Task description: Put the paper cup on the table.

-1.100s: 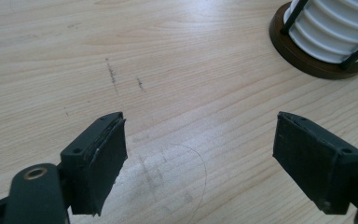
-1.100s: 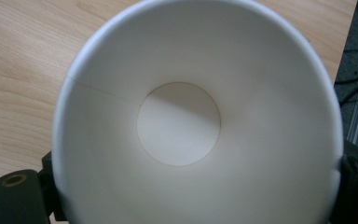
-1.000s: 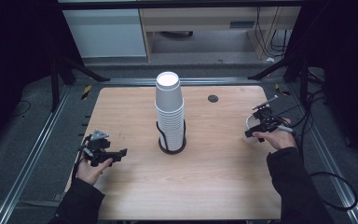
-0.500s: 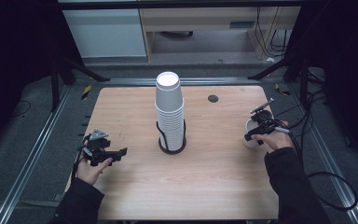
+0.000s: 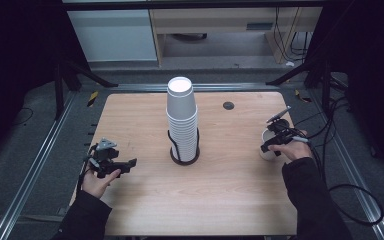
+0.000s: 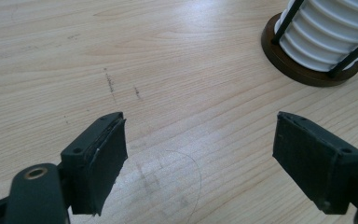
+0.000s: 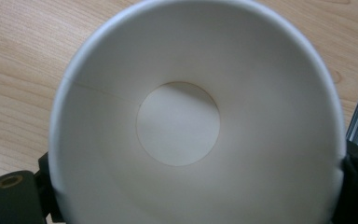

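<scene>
While the left gripper (image 5: 111, 162) is hovering near the bench's (image 5: 230, 200) left edge with its jaws spread apart over bare wood, the stack of white paper cups (image 5: 182, 120) is standing in its wire holder (image 5: 184, 148) at the bench's middle, and the right gripper (image 5: 278, 140) is clamping a single paper cup (image 7: 196, 121) near the right edge.

The worktop (image 5: 230, 195) is showing pale wood grain. The stacked cups (image 5: 182, 117) are gleaming white on a dark brown base (image 6: 303, 72), and the jaws are looking matte black.
</scene>
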`<action>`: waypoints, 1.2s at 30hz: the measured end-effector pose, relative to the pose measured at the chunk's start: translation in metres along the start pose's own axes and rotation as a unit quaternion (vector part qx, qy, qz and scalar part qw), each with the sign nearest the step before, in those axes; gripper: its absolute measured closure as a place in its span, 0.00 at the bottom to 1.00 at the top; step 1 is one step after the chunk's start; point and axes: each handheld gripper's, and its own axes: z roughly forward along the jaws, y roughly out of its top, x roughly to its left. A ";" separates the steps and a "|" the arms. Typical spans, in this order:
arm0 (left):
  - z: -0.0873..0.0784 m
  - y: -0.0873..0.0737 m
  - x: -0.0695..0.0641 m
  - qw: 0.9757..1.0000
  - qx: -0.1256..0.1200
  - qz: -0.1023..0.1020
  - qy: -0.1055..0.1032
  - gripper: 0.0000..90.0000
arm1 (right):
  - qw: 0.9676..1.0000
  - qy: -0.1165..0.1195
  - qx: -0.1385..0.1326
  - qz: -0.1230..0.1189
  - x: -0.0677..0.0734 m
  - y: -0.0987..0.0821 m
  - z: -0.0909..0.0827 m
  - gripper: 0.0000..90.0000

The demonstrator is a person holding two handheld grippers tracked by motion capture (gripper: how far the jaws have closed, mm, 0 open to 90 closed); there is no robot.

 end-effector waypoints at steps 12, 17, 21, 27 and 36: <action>0.000 0.000 0.000 1.000 -0.001 0.002 -0.002 0.18 | 1.000 0.010 0.015 -0.019 0.003 0.001 0.006 0.08; 0.000 0.000 -0.001 1.000 -0.001 0.005 -0.002 0.18 | 1.000 0.021 0.012 -0.019 0.006 0.002 0.005 0.04; 0.000 0.000 -0.001 1.000 -0.002 0.005 -0.003 0.18 | 1.000 0.022 0.004 -0.018 0.005 0.002 0.003 0.03; 0.000 0.000 -0.001 1.000 -0.002 0.005 -0.003 0.18 | 1.000 0.027 -0.008 -0.010 0.002 0.001 -0.003 0.02; 0.000 0.000 -0.001 1.000 -0.001 0.009 -0.003 0.18 | 0.999 0.031 -0.022 0.004 0.001 0.002 -0.008 0.02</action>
